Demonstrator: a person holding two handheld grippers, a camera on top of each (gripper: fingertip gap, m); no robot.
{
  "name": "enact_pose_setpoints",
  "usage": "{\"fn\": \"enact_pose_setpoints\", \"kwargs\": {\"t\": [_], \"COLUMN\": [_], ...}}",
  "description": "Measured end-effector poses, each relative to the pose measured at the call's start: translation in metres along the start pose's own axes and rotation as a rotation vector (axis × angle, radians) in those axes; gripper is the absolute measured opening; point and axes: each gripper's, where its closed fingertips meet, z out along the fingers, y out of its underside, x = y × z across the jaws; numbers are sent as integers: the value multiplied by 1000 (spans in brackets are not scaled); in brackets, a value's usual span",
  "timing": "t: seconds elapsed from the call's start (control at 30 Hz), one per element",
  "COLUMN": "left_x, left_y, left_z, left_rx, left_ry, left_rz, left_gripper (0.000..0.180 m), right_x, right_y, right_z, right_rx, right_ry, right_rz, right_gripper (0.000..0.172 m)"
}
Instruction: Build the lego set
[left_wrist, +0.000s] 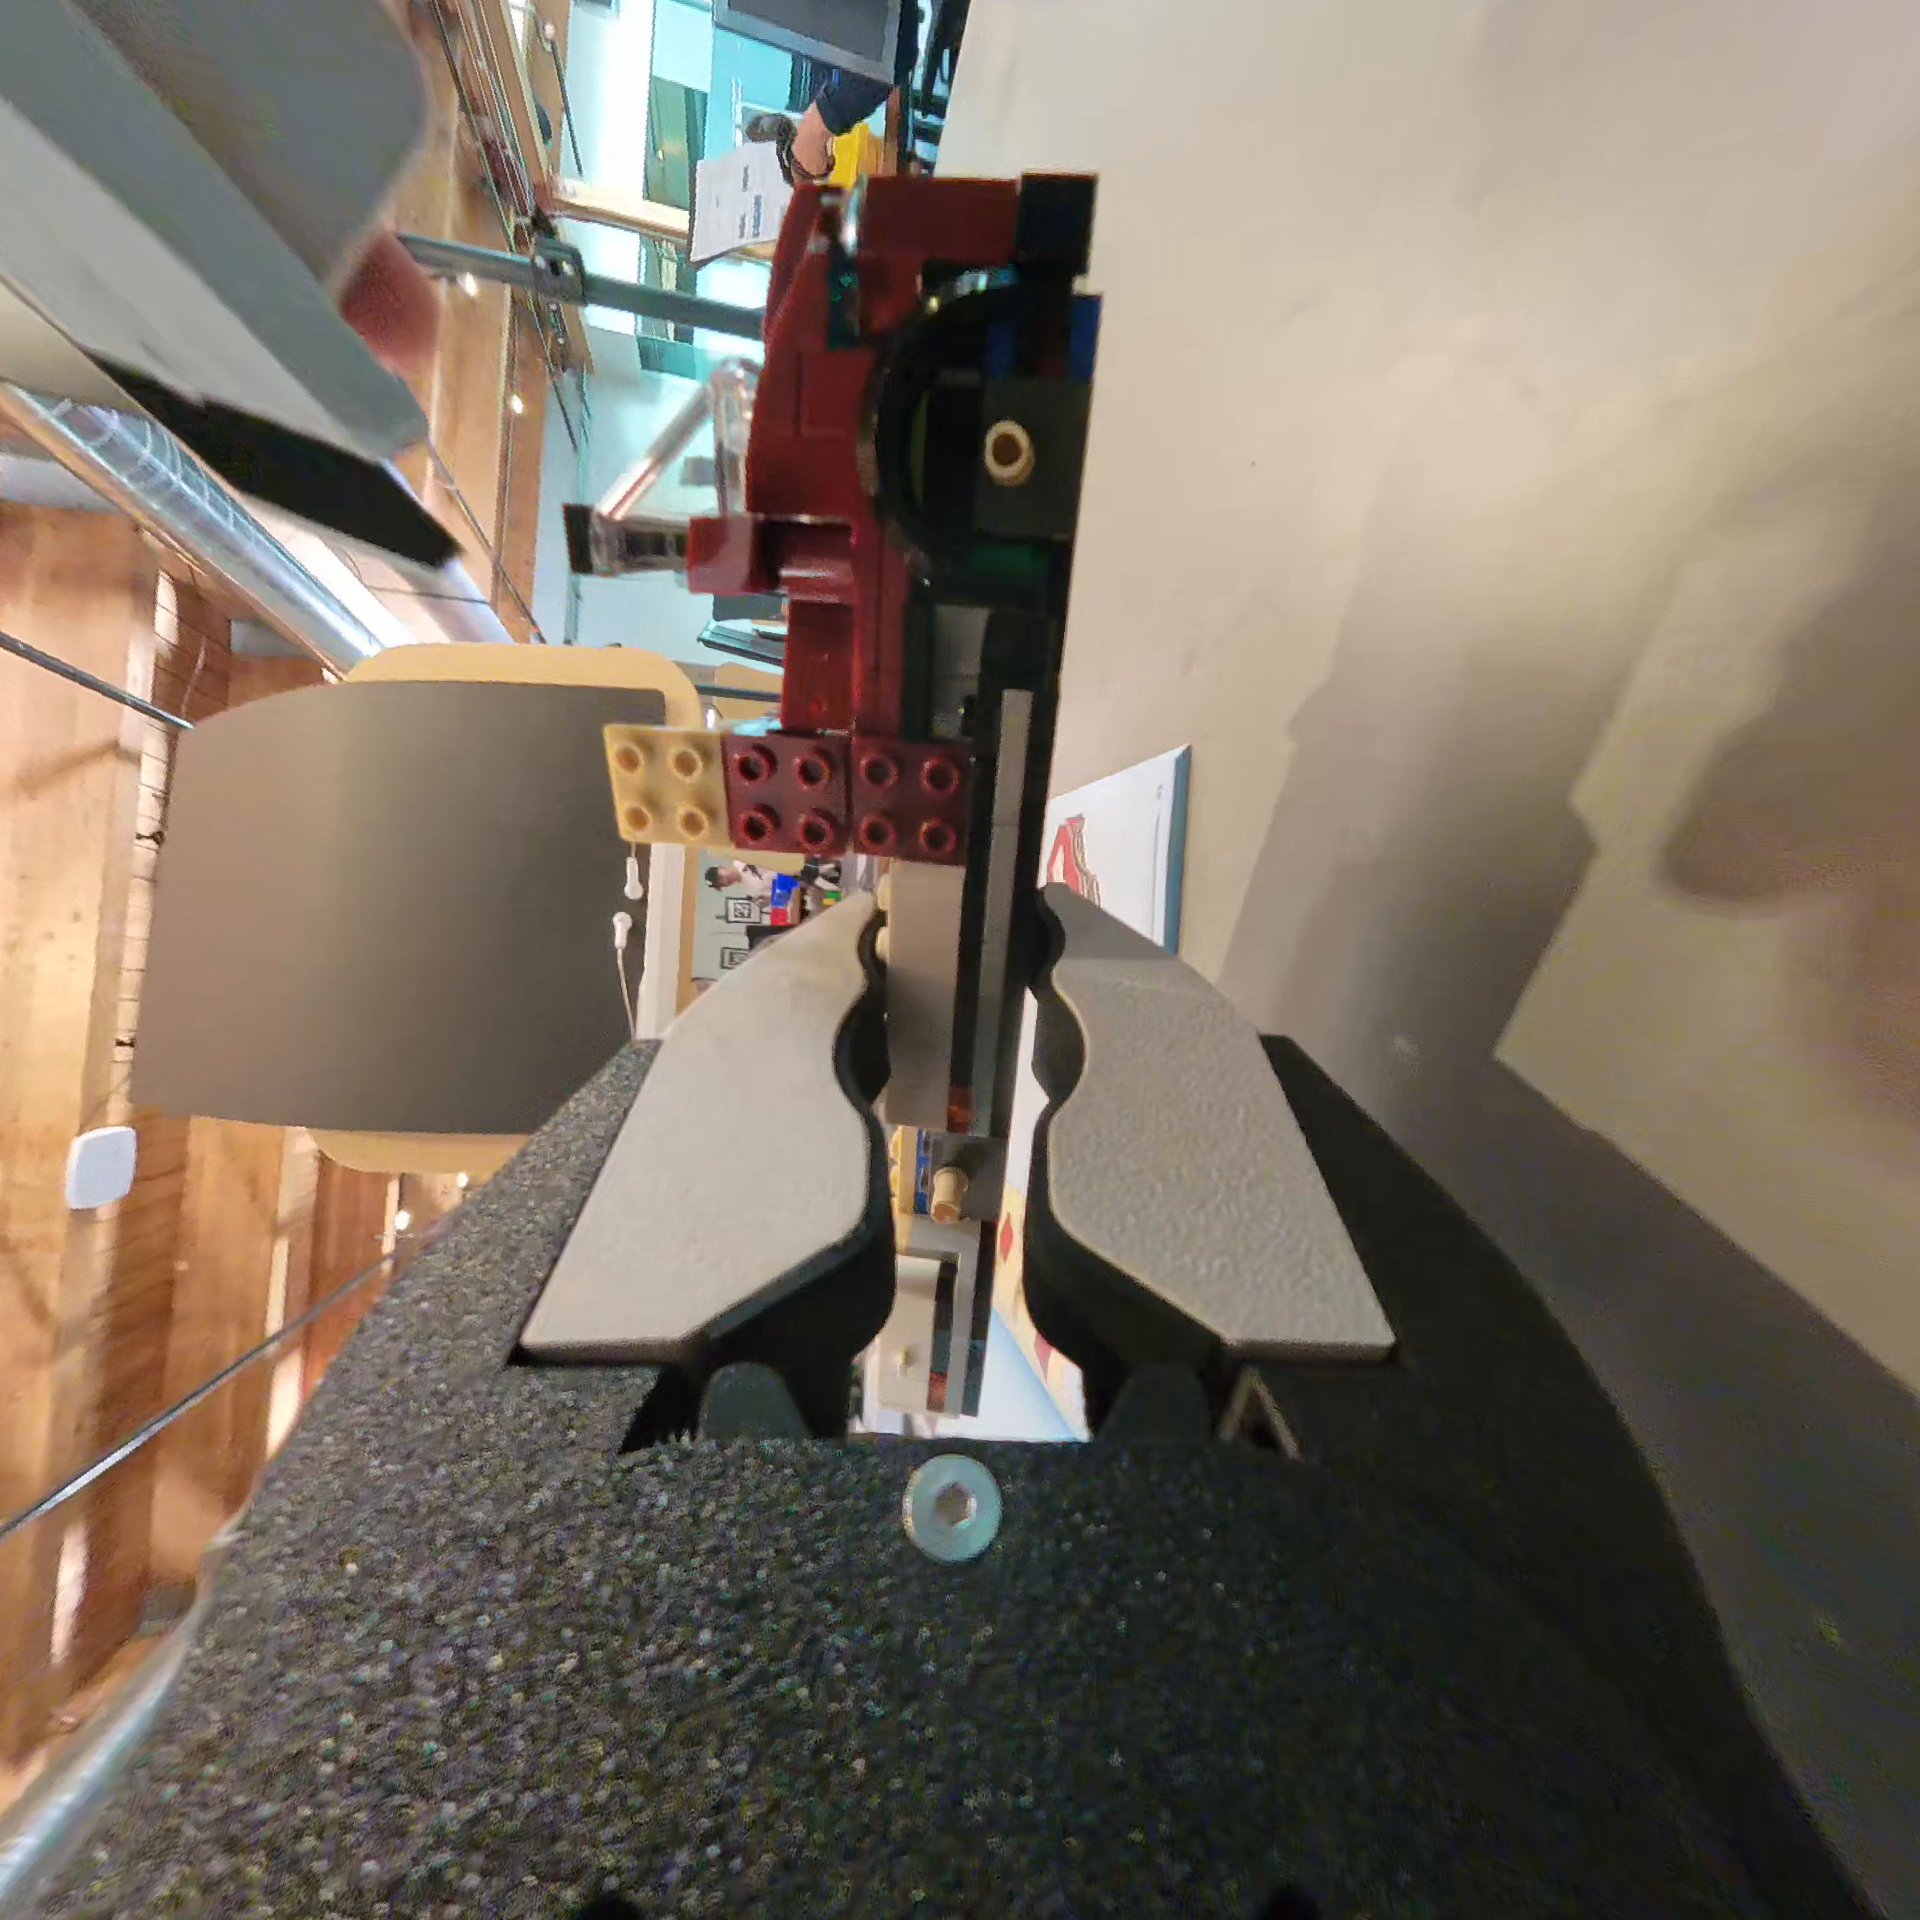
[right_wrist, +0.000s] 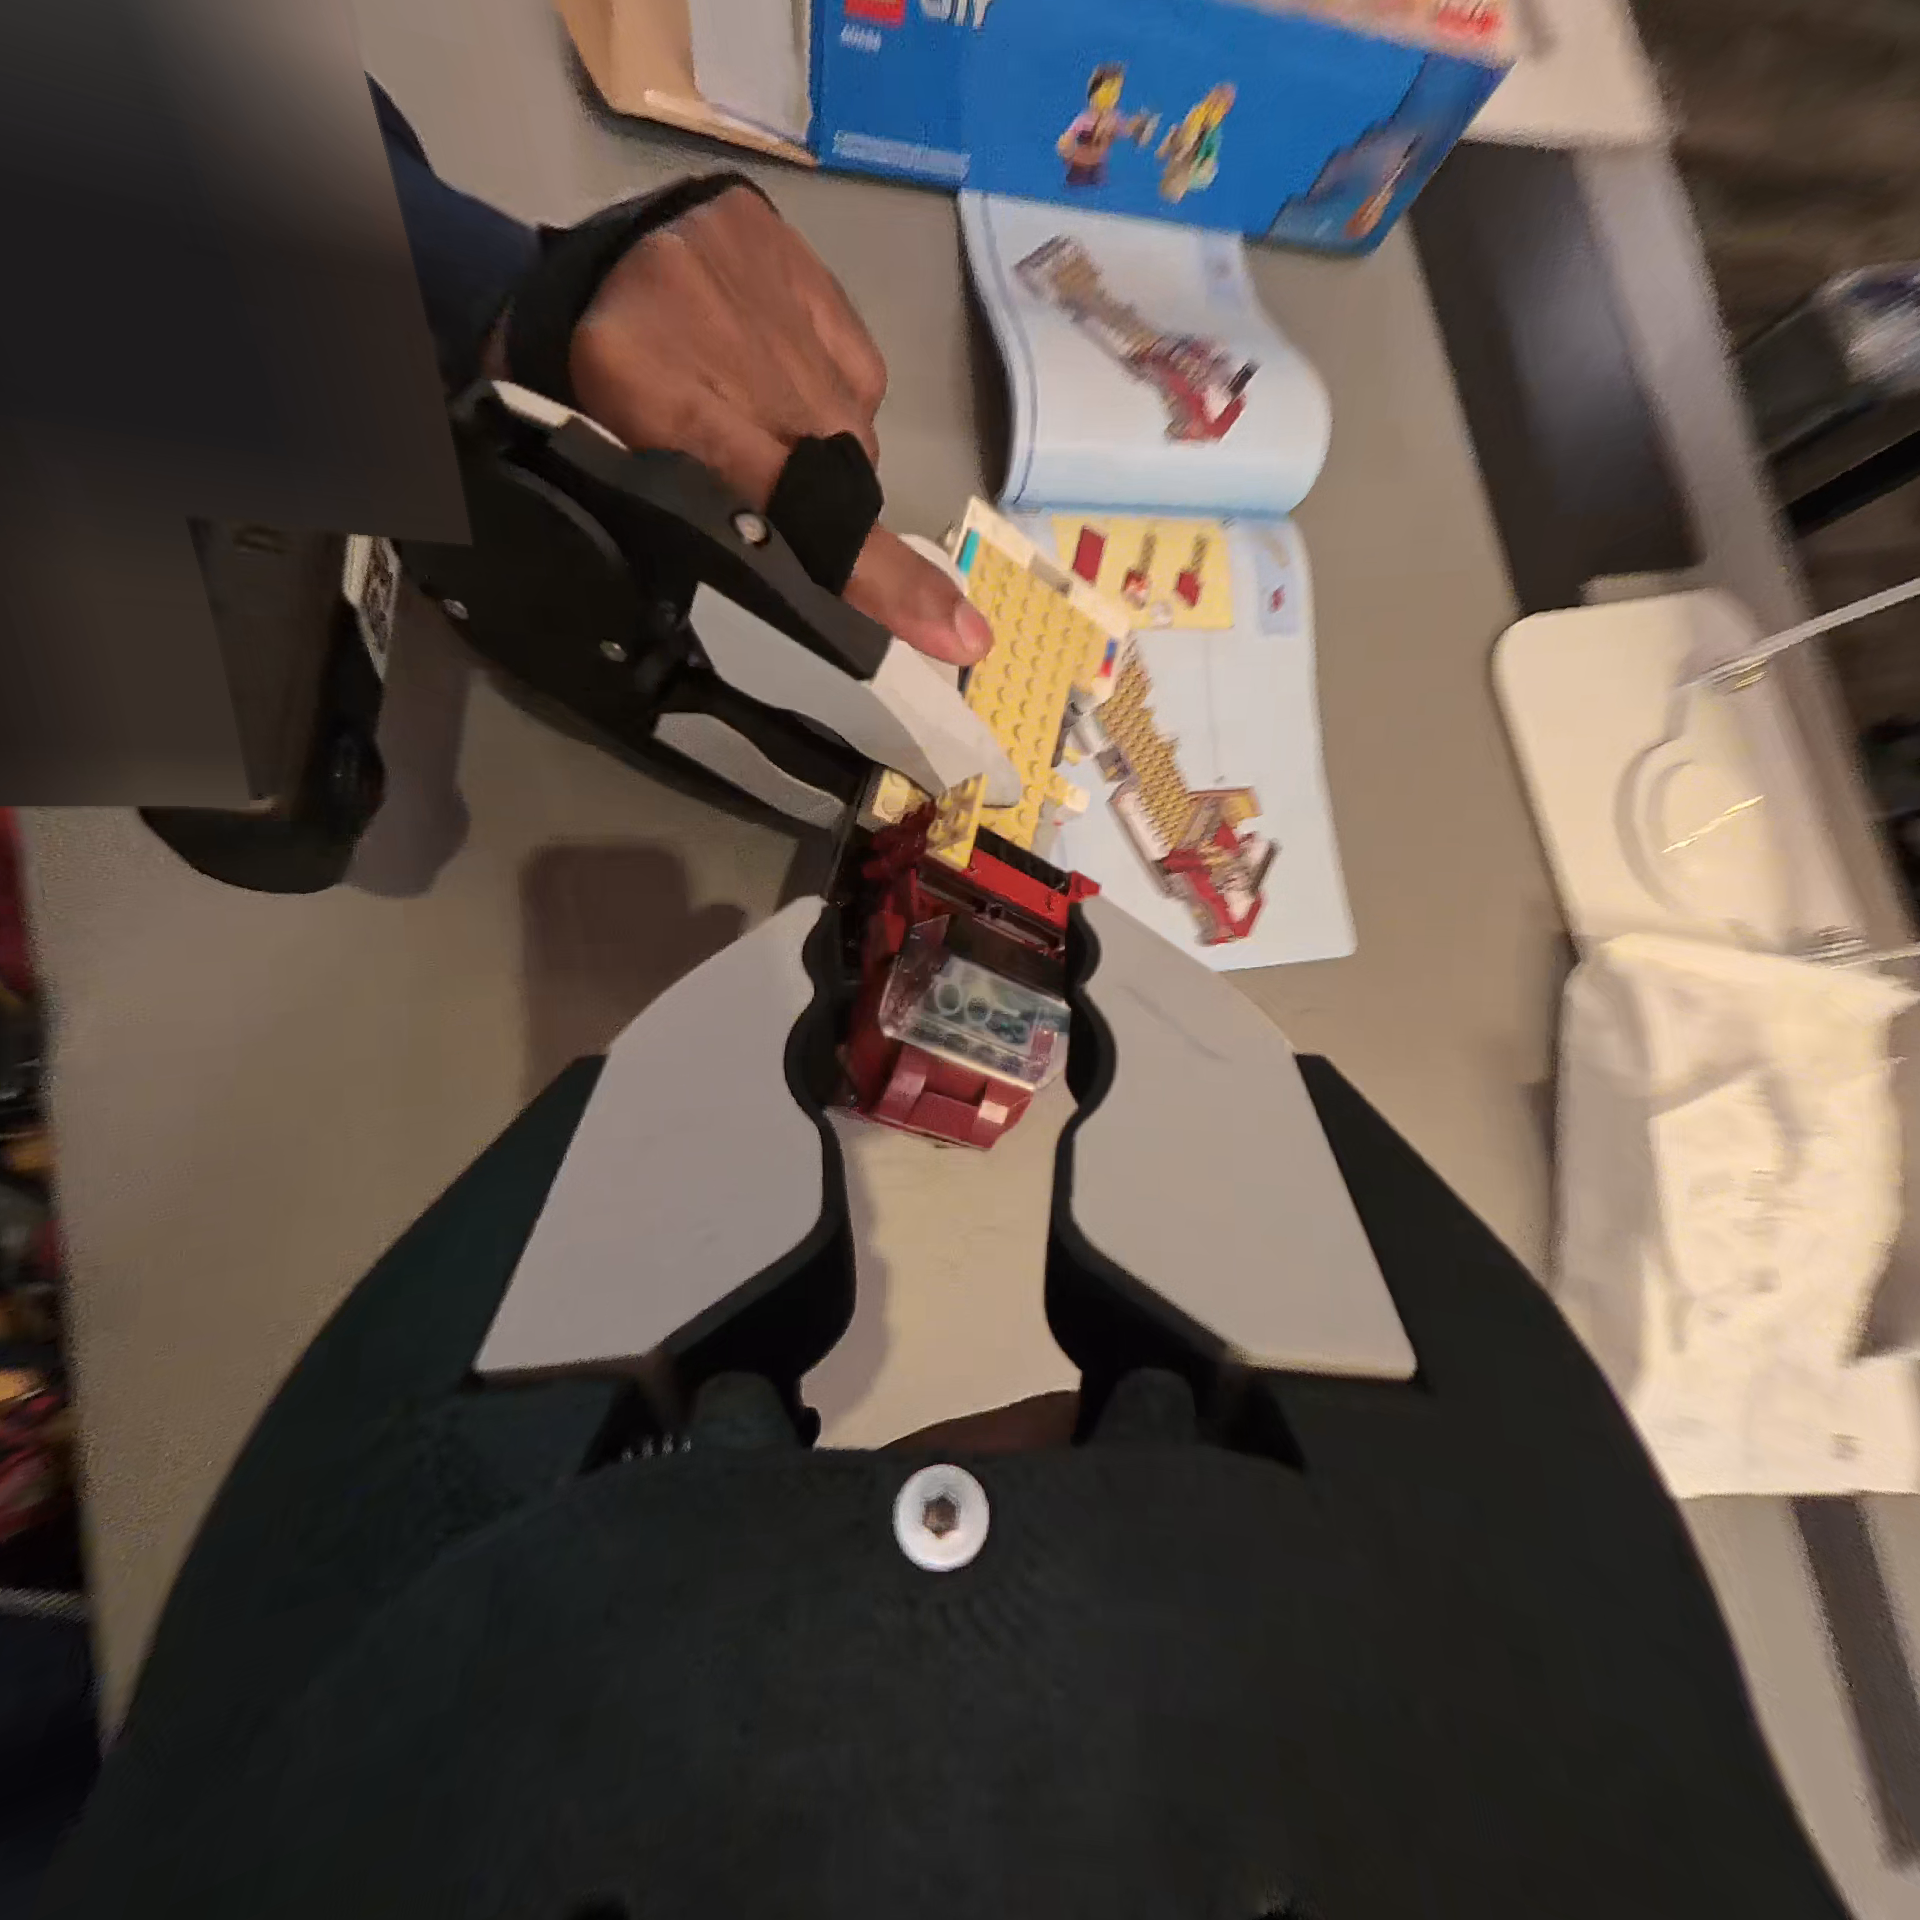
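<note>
The left hand-held gripper (left_wrist: 961, 935) pinches the flat rear of a dark red brick truck (right_wrist: 951, 997), both pads pressed on its grey and black plates. The right hand-held gripper (right_wrist: 945, 997) is spread around the truck's cab at the middle of the bench (right_wrist: 312, 1039), its pads not clearly pressing. An instruction booklet (right_wrist: 1153, 416) lies beyond. Squeezing the cab could pop bricks loose; the narrow left pinch might let the truck twist.
</note>
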Motion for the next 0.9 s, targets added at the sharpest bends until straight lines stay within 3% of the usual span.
{"fn": "enact_pose_setpoints", "kwargs": {"t": [0.23, 0.47, 0.67, 0.9], "left_x": [-5, -15, -14, -20], "left_y": [9, 14, 10, 12], "left_z": [0, -4, -2, -1], "left_rx": [-4, 24, 5, -120], "left_ry": [-16, -58, -49, -68], "left_rz": [-124, -189, -135, 35], "left_gripper": [24, 24, 24, 24], "right_x": [-6, -15, -9, -1], "right_y": [-10, -5, -7, 1], "right_z": [-6, -12, 3, 37], "right_rx": [80, 212, 160, -61], "right_ry": [392, 463, 616, 726], "right_rz": [-303, -269, -421, -619], "right_gripper": [53, 55, 59, 80]}}
